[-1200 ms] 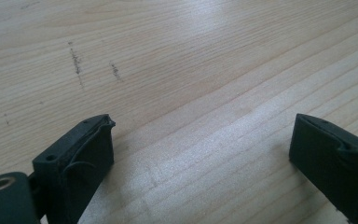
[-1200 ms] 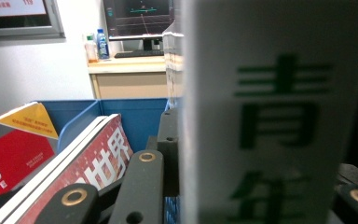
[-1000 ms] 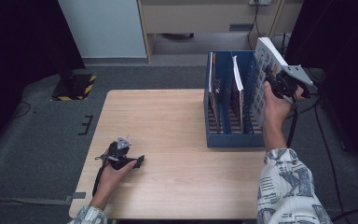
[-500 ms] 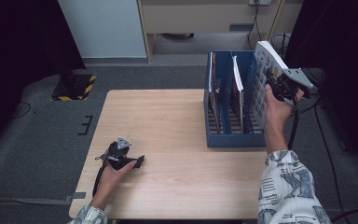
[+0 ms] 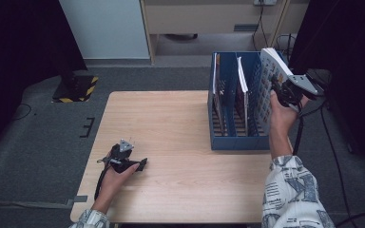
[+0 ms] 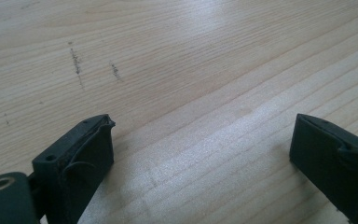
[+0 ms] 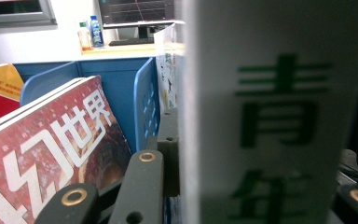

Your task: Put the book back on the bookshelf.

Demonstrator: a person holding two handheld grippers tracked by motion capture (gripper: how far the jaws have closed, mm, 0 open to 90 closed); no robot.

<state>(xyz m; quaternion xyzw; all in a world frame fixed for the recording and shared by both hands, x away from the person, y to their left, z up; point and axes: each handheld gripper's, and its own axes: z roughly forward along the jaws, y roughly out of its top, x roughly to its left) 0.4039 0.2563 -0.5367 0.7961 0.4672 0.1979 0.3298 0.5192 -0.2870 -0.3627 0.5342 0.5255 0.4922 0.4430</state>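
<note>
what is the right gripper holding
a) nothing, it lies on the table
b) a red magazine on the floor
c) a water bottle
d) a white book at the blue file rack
d: the right gripper is clamped on a white book held tilted over the right end of the blue file rack.

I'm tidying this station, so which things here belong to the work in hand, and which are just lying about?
In the job:
- white book, clamped in the right hand-held gripper
- blue file rack
- magazines standing in the rack

Lying about:
- left hand-held gripper, open, resting on the table
- bottles on the far desk
</note>
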